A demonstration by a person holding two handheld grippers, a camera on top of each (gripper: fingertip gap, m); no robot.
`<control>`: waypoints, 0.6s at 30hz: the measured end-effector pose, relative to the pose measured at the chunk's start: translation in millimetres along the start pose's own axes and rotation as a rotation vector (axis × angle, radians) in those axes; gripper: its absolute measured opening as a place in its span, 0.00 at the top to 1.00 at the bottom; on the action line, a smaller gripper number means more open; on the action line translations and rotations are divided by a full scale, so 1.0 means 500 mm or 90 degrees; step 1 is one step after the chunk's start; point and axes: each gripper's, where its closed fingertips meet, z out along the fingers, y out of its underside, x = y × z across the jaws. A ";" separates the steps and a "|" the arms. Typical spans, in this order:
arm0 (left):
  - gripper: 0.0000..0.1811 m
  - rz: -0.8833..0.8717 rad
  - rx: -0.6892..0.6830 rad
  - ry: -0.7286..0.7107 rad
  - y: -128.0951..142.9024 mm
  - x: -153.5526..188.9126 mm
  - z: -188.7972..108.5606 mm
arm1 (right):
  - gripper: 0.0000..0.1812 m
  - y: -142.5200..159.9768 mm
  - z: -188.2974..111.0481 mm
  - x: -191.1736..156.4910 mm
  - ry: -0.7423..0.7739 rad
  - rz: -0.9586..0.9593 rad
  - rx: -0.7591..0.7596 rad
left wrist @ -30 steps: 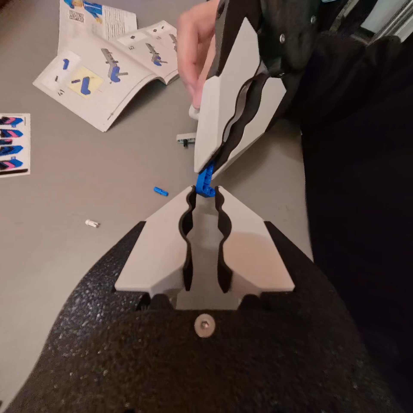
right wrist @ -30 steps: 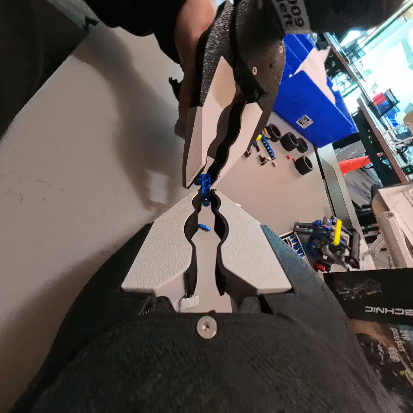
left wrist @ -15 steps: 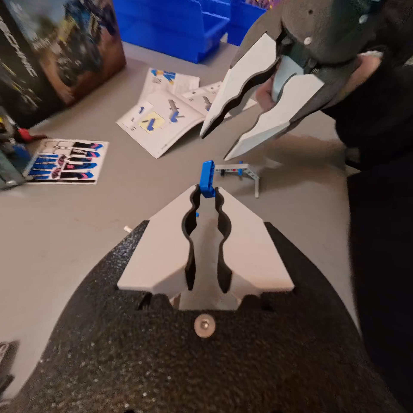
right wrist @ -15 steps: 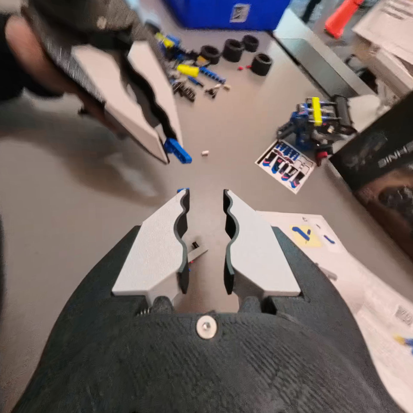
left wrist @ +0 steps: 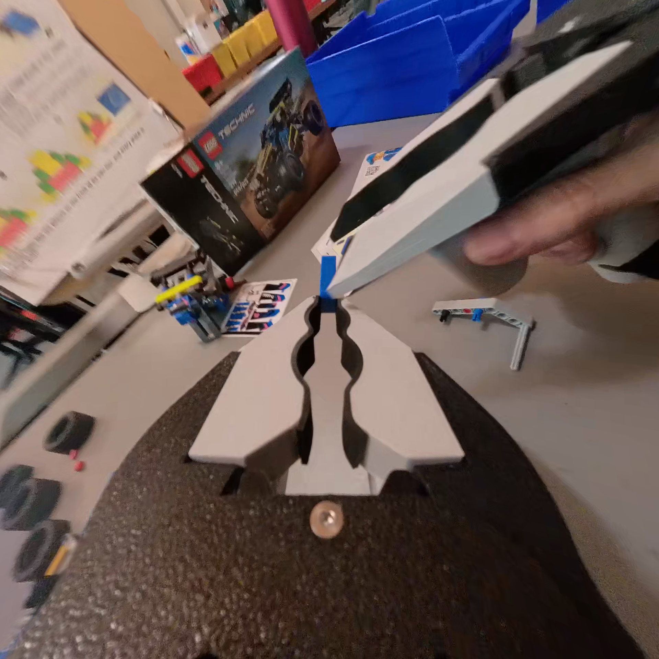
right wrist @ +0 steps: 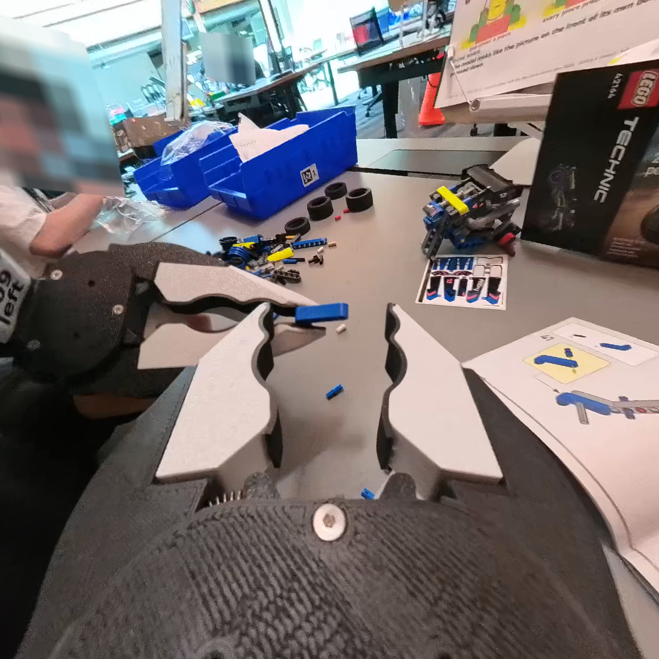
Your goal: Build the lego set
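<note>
Your left tongs [left wrist: 327, 306] are clamped on the short blue plastic lego beam [left wrist: 328, 276], which sticks out past their tips. Your right tongs [right wrist: 327, 309] stand wide apart with nothing between them, their left finger just beside the beam's free end [right wrist: 321, 313]. On the grey tabletop [right wrist: 374, 231] between the right fingers lies a small blue pin [right wrist: 334, 391]. To the right of them, the open white instruction booklet [right wrist: 585, 385]; beyond them, the sticker sheet [right wrist: 463, 281] and the half-built blue and black lego vehicle [right wrist: 467, 214].
</note>
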 end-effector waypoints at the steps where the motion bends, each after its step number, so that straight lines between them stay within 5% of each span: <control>1: 0.98 0.017 0.006 -0.008 -0.006 0.004 0.000 | 0.68 0.002 0.001 -0.005 -0.009 0.002 -0.001; 10: 0.98 0.121 0.008 -0.084 -0.024 0.001 -0.007 | 0.80 0.001 -0.008 -0.021 -0.023 -0.069 0.017; 18: 0.97 0.009 -0.003 -0.027 -0.016 0.019 -0.002 | 0.86 0.007 -0.011 -0.031 -0.024 -0.127 0.048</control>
